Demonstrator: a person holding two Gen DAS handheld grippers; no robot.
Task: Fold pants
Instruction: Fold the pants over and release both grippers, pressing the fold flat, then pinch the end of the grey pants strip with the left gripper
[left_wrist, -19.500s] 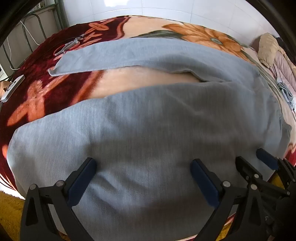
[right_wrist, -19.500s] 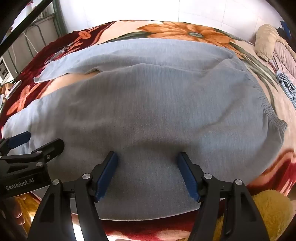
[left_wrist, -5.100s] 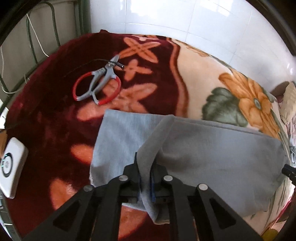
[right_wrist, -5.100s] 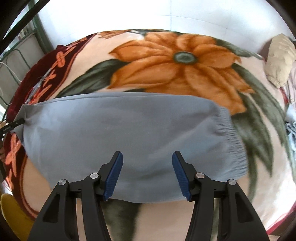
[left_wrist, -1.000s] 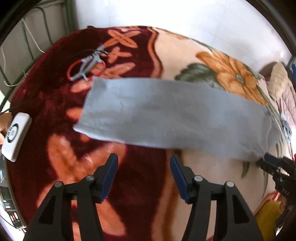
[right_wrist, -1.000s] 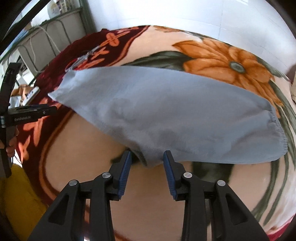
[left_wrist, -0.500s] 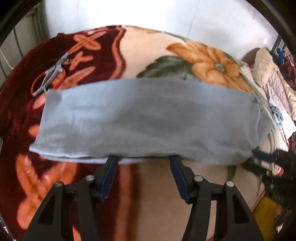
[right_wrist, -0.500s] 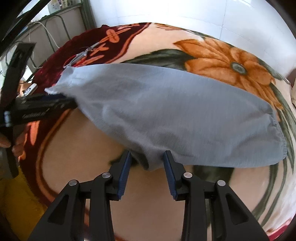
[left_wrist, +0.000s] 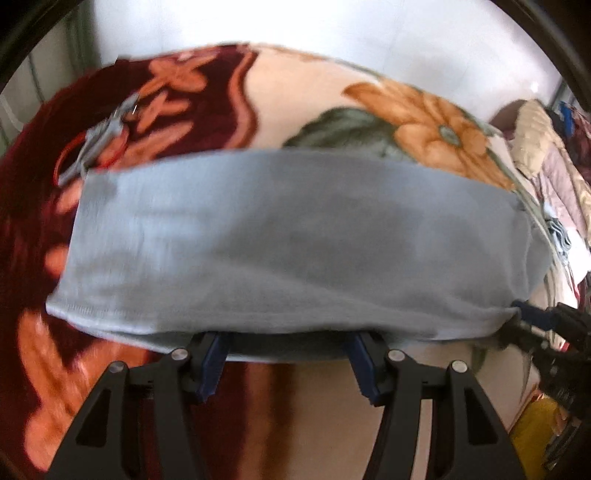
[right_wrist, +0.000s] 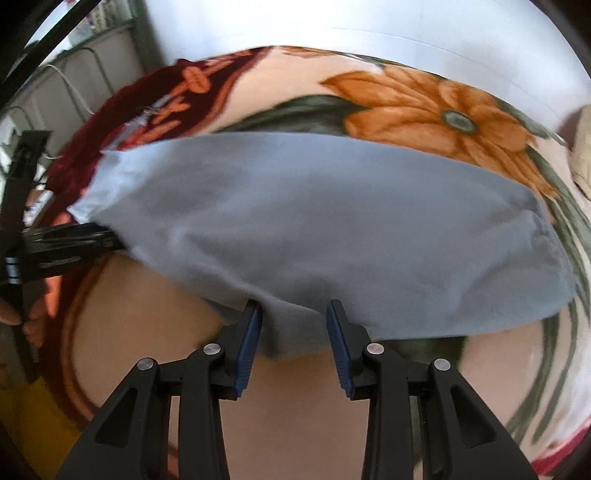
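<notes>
One pair of grey pants (left_wrist: 295, 243), folded lengthwise into a long band, lying flat across the middle of a floral blanket (left_wrist: 332, 88) spread over a bed. Soft knit cloth, pale blue-grey, with a stitched hem at the leg end toward the blanket's dark red side and a gathered waistband (right_wrist: 550, 236) toward the side with the orange flower. Two layers visible along the near long edge in the left wrist view, the lower one peeking out under the upper. Left gripper (left_wrist: 290, 352) tilted down at that near edge, jaws standing wide, blue pads (left_wrist: 212, 356) tucked just under the overhanging cloth; not clear whether touching, nothing pinched. Right gripper (right_wrist: 293, 336) likewise tilted down at the near edge closer to the waistband, jaws at a middling gap, a sagging fold of the pants hanging between the pads (right_wrist: 249, 339) without being squeezed. Each gripper also seen from the other's camera: two in all, one at each stretch of the same edge. One pair of red-handled shears (left_wrist: 92, 147) on the dark red part of the blanket, just beyond the hem corner. A pile of pale bedding (left_wrist: 543, 147) past the blanket's far right corner. Fingers of one hand (right_wrist: 11, 314) at the left border of the right wrist view.
</notes>
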